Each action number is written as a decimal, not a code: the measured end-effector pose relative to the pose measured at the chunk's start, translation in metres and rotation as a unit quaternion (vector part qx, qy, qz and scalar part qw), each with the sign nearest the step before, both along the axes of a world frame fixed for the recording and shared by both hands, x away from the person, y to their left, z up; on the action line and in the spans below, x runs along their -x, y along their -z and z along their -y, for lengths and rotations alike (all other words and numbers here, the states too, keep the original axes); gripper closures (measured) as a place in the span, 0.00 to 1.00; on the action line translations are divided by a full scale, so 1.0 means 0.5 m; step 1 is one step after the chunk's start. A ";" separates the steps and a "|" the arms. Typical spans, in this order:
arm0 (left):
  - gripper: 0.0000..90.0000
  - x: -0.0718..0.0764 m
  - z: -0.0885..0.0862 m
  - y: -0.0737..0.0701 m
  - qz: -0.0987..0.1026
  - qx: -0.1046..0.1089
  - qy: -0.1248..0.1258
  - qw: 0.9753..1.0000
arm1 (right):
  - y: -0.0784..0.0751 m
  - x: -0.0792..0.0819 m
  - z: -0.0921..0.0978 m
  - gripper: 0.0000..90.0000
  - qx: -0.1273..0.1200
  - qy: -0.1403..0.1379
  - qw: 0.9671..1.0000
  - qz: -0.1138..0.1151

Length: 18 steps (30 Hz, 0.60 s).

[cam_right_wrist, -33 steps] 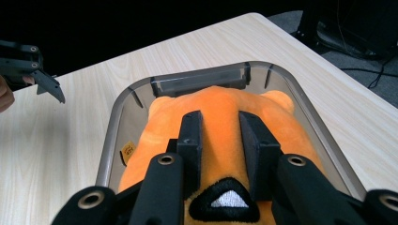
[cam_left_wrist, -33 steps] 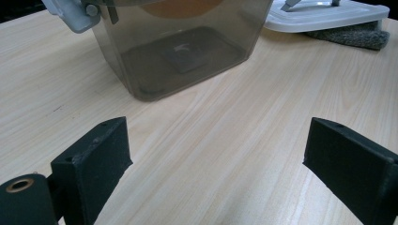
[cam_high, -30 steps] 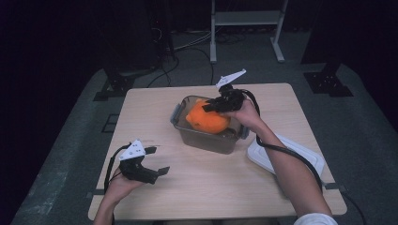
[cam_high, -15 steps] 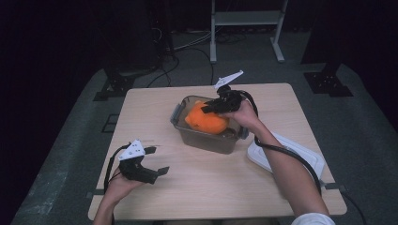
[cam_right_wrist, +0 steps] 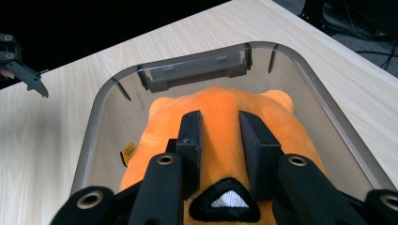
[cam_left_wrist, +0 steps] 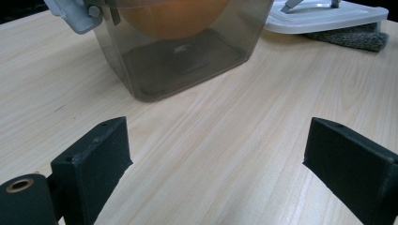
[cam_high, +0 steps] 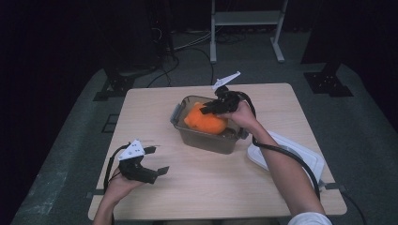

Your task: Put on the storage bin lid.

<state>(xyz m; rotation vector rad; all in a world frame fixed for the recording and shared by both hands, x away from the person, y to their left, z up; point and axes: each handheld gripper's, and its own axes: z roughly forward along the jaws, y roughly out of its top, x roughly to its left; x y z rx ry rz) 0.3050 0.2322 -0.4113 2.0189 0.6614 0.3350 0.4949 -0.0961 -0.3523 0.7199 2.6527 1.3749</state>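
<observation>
dim surroundings, evenly lit, sharp table (cam_high: 281,178)

— What do we make of the orange plush toy (cam_right_wrist: 220,126)?
— Soft cloth, short fuzzy pile, matt; at six o'clock on it we see a stitched black patch, smoother than the fur.
— And the container (cam_high: 206,139) around it?
— Smoky see-through plastic, smooth and faintly glossy, with a grey plastic latch (cam_left_wrist: 70,11) at its rim.
— The table (cam_high: 155,112)?
— Pale wood grain, smooth, a low satin sheen.
— At three o'clock of the container we note the lid (cam_high: 300,157): white plastic, smooth, lying on a rough grey cloth (cam_left_wrist: 352,37).
— The right gripper (cam_right_wrist: 220,136)?
— Matt black plastic, slightly grainy pads, with brassy metal rivets.
</observation>
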 end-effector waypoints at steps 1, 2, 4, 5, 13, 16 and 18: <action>0.07 0.000 0.000 0.000 0.000 0.000 0.000 1.000 | 0.001 -0.001 -0.001 0.78 0.001 0.000 1.000 -0.001; 0.07 0.000 -0.001 0.000 0.000 0.000 0.000 1.000 | 0.002 -0.001 -0.002 0.78 0.002 0.001 1.000 -0.003; 0.07 0.000 -0.001 -0.001 -0.001 0.001 0.000 1.000 | 0.003 -0.002 -0.003 0.78 0.003 0.000 1.000 -0.004; 0.07 0.000 -0.001 -0.001 -0.001 0.001 0.000 1.000 | 0.003 -0.003 -0.004 0.78 0.005 0.000 1.000 -0.003; 0.07 0.000 -0.001 -0.001 0.000 0.003 -0.001 1.000 | 0.008 -0.007 -0.014 0.77 0.016 0.000 1.000 -0.011; 0.07 0.000 -0.002 -0.002 0.001 0.004 0.000 1.000 | 0.011 -0.010 -0.017 0.77 0.019 0.000 1.000 -0.013; 0.07 -0.001 -0.002 -0.002 0.001 0.004 -0.001 1.000 | 0.013 -0.011 -0.020 0.77 0.019 0.000 1.000 -0.015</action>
